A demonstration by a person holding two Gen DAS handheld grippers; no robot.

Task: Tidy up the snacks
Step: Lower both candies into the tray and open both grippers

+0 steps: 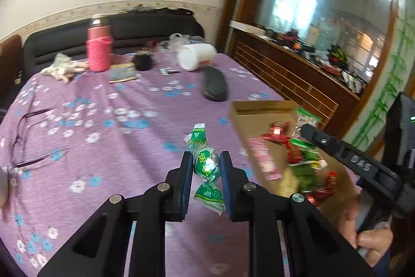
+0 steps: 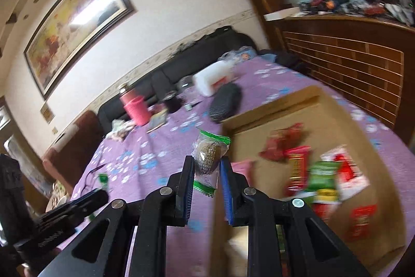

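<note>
The left gripper [image 1: 206, 168] is squeezed on a green and clear twisted candy wrapper [image 1: 206, 169]. The candy sits right between its two black fingers with blue pads [image 1: 187, 188], and the twisted ends stick out past the tips and back toward the camera. It hangs above the purple tablecloth with white and blue flowers [image 1: 103, 121].

Just to the right of this gripper is a flat brown cardboard box [image 1: 262, 118]. Inside it lie red, green and pink snack packets [image 1: 301, 160]. The right gripper [image 1: 337, 147] shows as a black bar reaching over the box.

From the right wrist view, the right gripper [image 2: 207, 170] is pinched on a clear packet with green ends and a brown snack inside [image 2: 208, 157]. The packet stands up between the fingers, its top past the tips. The cardboard box [image 2: 337, 116] is just ahead and to the right of this gripper, with the snack packets [image 2: 311, 173] in it, a bit blurry. The left gripper [image 2: 77, 201] shows low on the left.

Far ahead of both grippers, a pink bottle in a pink knitted sleeve [image 1: 99, 48] stands on the table. Near it are a small black cup [image 1: 143, 60], a white plastic tub on its side [image 1: 195, 56] and a black oval case [image 1: 214, 85].
</note>
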